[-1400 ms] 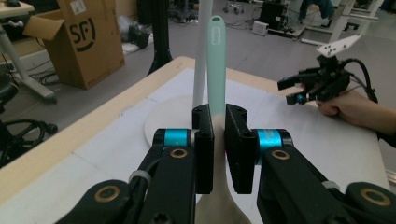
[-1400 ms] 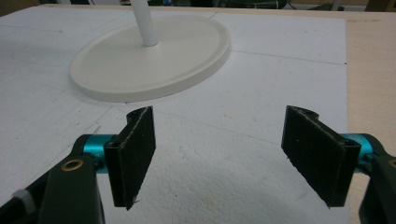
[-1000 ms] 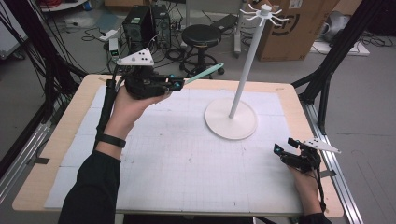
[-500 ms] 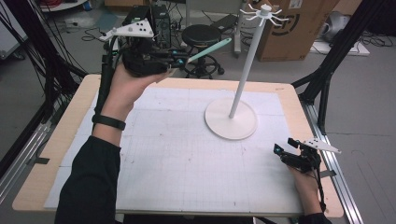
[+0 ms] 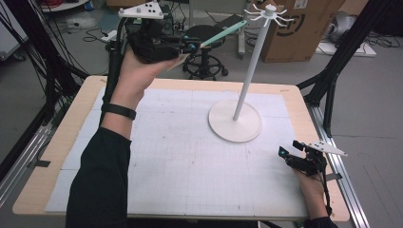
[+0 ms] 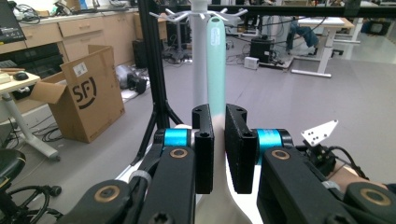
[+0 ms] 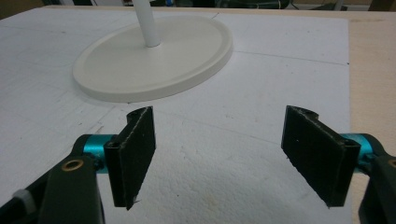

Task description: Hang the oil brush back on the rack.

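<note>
A mint-green utensil (image 5: 223, 32) with a pale head sticks out of my left gripper (image 5: 191, 46), which is shut on it and held high above the table's far left corner. Its handle points at the hooks (image 5: 266, 12) on top of the white rack (image 5: 247, 76). In the left gripper view the handle (image 6: 216, 60) rises between the jaws of the left gripper (image 6: 218, 112), its tip just below the hooks (image 6: 177, 16). My right gripper (image 5: 289, 148) rests open near the table's right edge. The right gripper view has the right gripper (image 7: 219, 126) open in front of the rack's round base (image 7: 177, 51).
The white gridded mat (image 5: 190, 161) covers the wooden table (image 5: 71, 128). Beyond the far edge stand a black stool (image 5: 204, 35) and a cardboard box (image 5: 304, 28). Black frame legs (image 5: 332, 71) rise at the right.
My left hand has risen with the utensil, and the handle's tip is now closer to the rack's hooks. The right gripper has stayed still.
</note>
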### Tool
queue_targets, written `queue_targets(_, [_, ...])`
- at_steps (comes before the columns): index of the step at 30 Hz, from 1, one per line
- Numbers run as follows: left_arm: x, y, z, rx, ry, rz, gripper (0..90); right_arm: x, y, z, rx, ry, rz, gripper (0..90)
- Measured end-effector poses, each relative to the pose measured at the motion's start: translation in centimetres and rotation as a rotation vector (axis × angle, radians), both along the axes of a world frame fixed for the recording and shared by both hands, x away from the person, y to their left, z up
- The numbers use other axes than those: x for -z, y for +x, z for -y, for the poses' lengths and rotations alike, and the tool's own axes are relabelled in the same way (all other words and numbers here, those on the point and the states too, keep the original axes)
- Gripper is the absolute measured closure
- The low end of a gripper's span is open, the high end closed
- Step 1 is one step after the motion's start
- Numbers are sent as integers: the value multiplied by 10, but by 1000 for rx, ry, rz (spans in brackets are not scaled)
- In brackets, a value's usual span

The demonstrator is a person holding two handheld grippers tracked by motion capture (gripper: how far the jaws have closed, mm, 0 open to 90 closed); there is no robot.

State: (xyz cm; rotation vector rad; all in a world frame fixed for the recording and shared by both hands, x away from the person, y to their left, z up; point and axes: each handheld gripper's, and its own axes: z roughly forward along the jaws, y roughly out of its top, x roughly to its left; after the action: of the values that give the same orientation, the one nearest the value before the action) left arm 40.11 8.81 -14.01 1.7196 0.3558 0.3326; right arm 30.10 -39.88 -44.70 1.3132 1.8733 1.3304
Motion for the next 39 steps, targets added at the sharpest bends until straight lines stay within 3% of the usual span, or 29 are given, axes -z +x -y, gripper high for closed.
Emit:
queue_targets(9, [-4, 6, 13, 3, 10, 9, 824, 0, 0, 0, -5, -4, 3, 255])
queue_targets(19, [-3, 10, 14, -3, -2, 1, 824, 0, 0, 0, -6, -4, 4, 255])
queue_targets(39, [4, 12, 33, 3, 38, -3, 823, 0, 0, 0, -7, -1, 3, 256])
